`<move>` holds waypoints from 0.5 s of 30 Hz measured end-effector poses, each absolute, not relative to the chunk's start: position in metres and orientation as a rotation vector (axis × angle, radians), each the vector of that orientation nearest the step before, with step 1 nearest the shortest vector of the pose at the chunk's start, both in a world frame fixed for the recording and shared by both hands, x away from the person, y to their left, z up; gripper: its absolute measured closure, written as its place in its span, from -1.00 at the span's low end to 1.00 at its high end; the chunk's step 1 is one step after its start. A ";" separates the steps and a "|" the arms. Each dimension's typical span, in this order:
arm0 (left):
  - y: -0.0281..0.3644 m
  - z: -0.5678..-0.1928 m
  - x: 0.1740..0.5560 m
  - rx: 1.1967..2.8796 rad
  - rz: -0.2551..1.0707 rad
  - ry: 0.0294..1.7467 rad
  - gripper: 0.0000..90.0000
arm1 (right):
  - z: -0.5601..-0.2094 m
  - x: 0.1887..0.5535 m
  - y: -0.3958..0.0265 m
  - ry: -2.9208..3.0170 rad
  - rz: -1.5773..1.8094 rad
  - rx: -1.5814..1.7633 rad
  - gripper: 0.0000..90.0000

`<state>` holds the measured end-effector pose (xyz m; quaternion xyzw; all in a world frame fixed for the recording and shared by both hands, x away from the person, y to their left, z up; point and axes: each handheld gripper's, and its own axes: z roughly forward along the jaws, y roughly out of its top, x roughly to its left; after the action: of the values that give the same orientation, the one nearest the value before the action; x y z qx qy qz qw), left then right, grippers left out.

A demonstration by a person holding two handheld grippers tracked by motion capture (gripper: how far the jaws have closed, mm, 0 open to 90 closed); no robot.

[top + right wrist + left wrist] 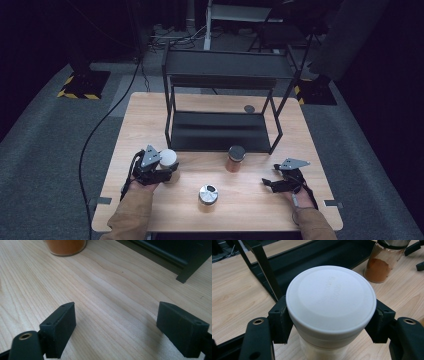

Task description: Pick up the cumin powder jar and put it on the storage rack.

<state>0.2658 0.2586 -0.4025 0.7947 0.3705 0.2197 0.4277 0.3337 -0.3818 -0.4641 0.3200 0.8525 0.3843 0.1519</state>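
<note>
The left gripper (329, 322) has its jaws clamped on the white-lidded jar (330, 302), which stands on the counter (150, 120) just in front of the black rack (220, 131), off its left front leg; the grip sits high, at the lid's rim, so I judge the jar could tilt or slip out when raised, or knock that leg. The jar has a broad, smooth white cap with faint raised lettering over a pale, translucent body. The right gripper (116, 325) rests with jaws open and empty, well right of the rack's front.
</note>
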 end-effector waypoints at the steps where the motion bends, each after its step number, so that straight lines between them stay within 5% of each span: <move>1: 0.257 -0.401 0.266 1.991 0.548 0.928 -0.27 | -0.464 0.334 -0.382 2.447 1.103 0.918 -0.65; 15: 0.249 -0.367 0.283 2.011 0.526 0.905 -0.26 | -0.464 0.333 -0.382 2.443 1.101 0.924 -0.65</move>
<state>0.2831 0.2493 -0.3670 0.8036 0.3617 0.2102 0.4234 0.3331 -0.3816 -0.4641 0.3220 0.8517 0.3840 0.1530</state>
